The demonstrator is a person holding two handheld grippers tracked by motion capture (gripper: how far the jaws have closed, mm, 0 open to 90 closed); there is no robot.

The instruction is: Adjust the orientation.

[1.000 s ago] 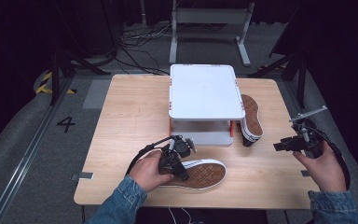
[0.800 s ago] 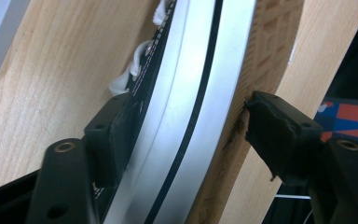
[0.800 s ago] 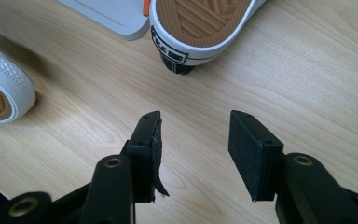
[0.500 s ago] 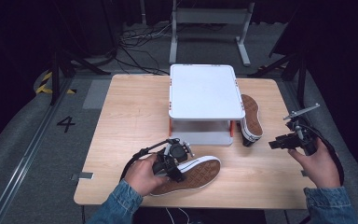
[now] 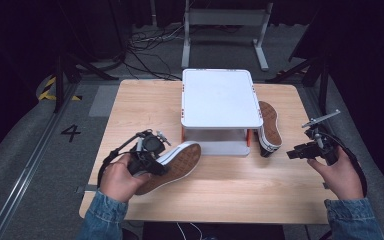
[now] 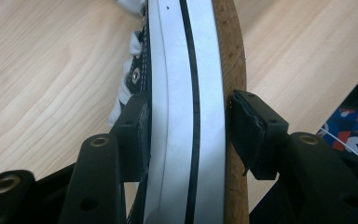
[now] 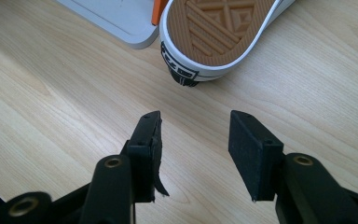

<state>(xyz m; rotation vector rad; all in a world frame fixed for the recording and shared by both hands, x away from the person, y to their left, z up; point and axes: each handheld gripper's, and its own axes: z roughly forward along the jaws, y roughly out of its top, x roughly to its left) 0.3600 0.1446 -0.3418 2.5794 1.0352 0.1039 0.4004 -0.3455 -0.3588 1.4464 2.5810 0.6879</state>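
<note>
Pale wooden worktop [image 5: 240, 185] lies under my left claw [image 6: 186, 135], clenched across a sneaker [image 5: 172, 162]. Its ribbed tan rubber sole faces up, toe toward the white stand [image 5: 220, 100]. My right claw [image 7: 193, 149] hangs released.

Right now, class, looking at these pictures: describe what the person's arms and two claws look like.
Both forearms wear blue denim sleeves with buttoned cuffs. Each hand holds a black claw. The left claw has two black blocky jaws with brass-coloured pivot screws, and a black cable loops from it. The right claw matches, with padded jaw faces, a black cable and a grey plate on top.
</note>
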